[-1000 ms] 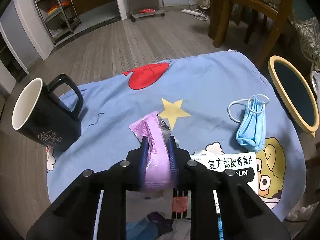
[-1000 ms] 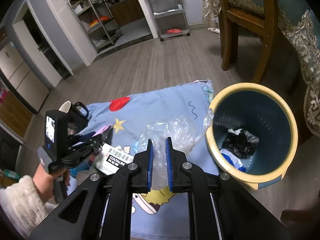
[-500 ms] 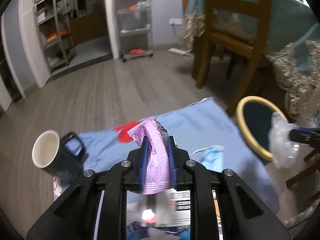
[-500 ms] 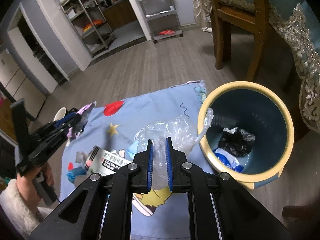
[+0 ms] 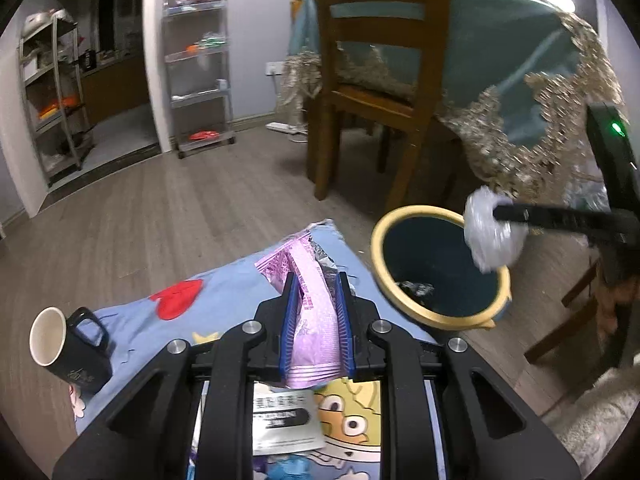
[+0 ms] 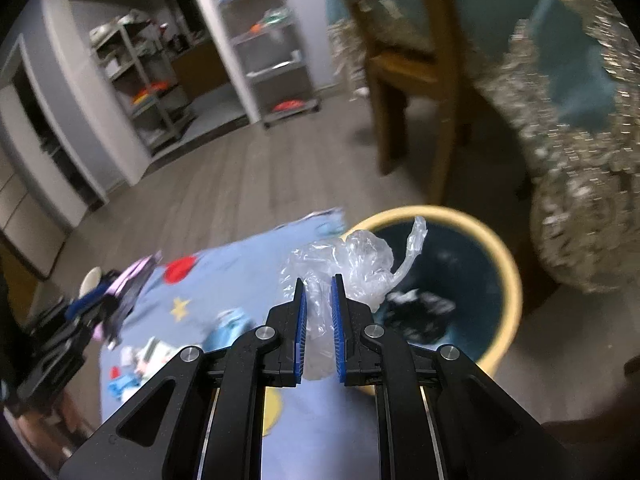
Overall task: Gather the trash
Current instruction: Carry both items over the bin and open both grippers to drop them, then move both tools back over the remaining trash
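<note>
Midway: left gripper (image 5: pixel 316 296) clamps purple wrapper (image 5: pixel 310 300), right gripper (image 6: pixel 318 300) clamps clear plastic bag (image 6: pixel 352 264) over bin (image 6: pixel 508 276) beyond desk's far corner; mask, box left on desk (image 5: pixel 224 292).

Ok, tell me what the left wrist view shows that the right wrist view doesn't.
Only the left wrist view: the black mug standing upright on the blue cloth, and a white printed box under the left gripper.

Only the right wrist view: a yellow star printed on the cloth.

Both: the left gripper shut on a purple wrapper, the right gripper shut on crumpled clear plastic, the yellow-rimmed bin holding trash, and the wooden chair.
</note>
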Demonstrator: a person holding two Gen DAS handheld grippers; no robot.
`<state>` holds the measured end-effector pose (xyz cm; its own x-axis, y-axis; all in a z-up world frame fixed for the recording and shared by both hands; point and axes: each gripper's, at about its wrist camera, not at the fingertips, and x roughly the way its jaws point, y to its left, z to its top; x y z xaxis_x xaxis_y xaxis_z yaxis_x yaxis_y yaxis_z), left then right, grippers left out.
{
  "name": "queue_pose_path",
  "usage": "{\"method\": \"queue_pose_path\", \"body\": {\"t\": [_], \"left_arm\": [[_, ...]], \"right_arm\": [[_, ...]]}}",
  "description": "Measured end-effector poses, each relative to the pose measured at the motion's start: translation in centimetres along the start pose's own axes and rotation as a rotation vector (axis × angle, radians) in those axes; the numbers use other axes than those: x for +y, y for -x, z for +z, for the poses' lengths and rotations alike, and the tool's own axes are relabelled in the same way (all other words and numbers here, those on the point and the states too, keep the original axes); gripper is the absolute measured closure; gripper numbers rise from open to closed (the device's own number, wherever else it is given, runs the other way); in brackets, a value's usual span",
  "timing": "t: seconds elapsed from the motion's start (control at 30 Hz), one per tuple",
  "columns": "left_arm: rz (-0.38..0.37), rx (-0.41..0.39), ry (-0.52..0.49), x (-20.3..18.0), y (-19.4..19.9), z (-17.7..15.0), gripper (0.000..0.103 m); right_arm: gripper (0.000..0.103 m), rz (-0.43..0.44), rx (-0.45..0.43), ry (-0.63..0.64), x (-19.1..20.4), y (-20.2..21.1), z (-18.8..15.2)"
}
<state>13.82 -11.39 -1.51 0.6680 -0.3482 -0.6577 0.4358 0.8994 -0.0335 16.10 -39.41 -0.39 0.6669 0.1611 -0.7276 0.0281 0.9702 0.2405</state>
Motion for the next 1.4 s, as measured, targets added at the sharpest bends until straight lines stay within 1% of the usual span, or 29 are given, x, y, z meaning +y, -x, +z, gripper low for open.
{"method": "queue_pose_path", "body": {"t": [0.13, 0.2, 0.3, 0.5, 0.63, 0.73, 0.83, 0.9, 0.93, 0.97, 1.0, 1.03, 1.07, 1.1, 1.13, 1.2, 1.23, 1.27, 1.37, 1.4], "left_arm": [[-0.024, 0.005, -0.061, -2.4, -0.5, -0.1, 0.085], [-0.043, 0.009, -0.084, -3.7, -0.6, -0.3, 0.085], [-0.066, 0.013, -0.118, -5.5, -0.6, -0.5, 0.085], [-0.127, 0.035, -0.179, -9.0, -2.2, -0.5, 0.085], [-0.167, 0.081, -0.183, -10.9, -5.0, -0.3, 0.085], [-0.188, 0.131, -0.203, -12.7, -8.2, 0.0, 0.085], [-0.186, 0.159, -0.235, -14.4, -10.5, 0.4, 0.085], [-0.175, 0.146, -0.254, -15.2, -11.3, 0.9, 0.085], [-0.172, 0.134, -0.254, -15.5, -11.5, 1.1, 0.084], [-0.163, 0.121, -0.256, -15.7, -11.7, 1.4, 0.082], [-0.152, 0.117, -0.258, -15.7, -11.8, 1.6, 0.071], [-0.136, 0.116, -0.257, -15.8, -12.0, 1.8, 0.057], [-0.108, 0.110, -0.249, -15.6, -11.9, 2.0, 0.025], [-0.114, 0.094, -0.237, -15.3, -11.6, 2.1, 0.018], [-0.130, 0.080, -0.223, -14.9, -11.2, 2.1, 0.018], [-0.119, 0.086, -0.208, -14.2, -10.7, 2.2, 0.018], [-0.114, 0.088, -0.202, -13.7, -10.3, 2.2, 0.018], [-0.112, 0.085, -0.198, -13.4, -9.8, 2.2, 0.018], [-0.089, 0.069, -0.191, -12.0, -7.8, 2.1, 0.015], [-0.082, 0.061, -0.185, -11.5, -7.1, 2.0, 0.013]], "right_arm": [[0.090, -0.072, 0.004, -0.027, -3.9, 0.0, 0.6], [0.090, -0.093, 0.009, -0.065, -5.7, -0.2, 0.5], [0.090, -0.083, 0.027, -0.151, -8.1, -0.8, 0.3], [0.090, -0.076, 0.044, -0.184, -9.7, -2.1, 0.3], [0.090, -0.088, 0.070, -0.221, -10.5, -3.3, 0.1], [0.090, -0.095, 0.094, -0.230, -10.8, -4.1, -0.1], [0.090, -0.095, 0.111, -0.255, -11.2, -4.7, -0.2], [0.090, -0.083, 0.094, -0.268, -11.3, -4.5, 0.0], [0.090, -0.092, 0.078, -0.259, -11.2, -4.4, 0.2], [0.089, -0.087, 0.069, -0.260, -11.3, -4.2, 0.4], [0.086, -0.075, 0.062, -0.265, -11.2, -4.2, 0.5], [0.083, -0.069, 0.060, -0.267, -11.3, -4.2, 0.5], [0.073, -0.065, 0.057, -0.265, -11.2, -4.1, 0.6], [0.066, -0.059, 0.054, -0.257, -10.9, -4.0, 0.7], [0.063, -0.056, 0.048, -0.245, -10.7, -3.9, 0.8], [0.049, -0.064, 0.039, -0.221, -10.1, -3.7, 1.2], [0.046, -0.062, 0.035, -0.216, -10.1, -3.7, 1.3], [0.040, -0.057, 0.030, -0.211, -10.0, -3.5, 1.4], [0.028, -0.057, 0.014, -0.199, -9.7, -2.9, 1.5], [0.028, -0.056, 0.010, -0.193, -9.5, -2.7, 1.5]]}}
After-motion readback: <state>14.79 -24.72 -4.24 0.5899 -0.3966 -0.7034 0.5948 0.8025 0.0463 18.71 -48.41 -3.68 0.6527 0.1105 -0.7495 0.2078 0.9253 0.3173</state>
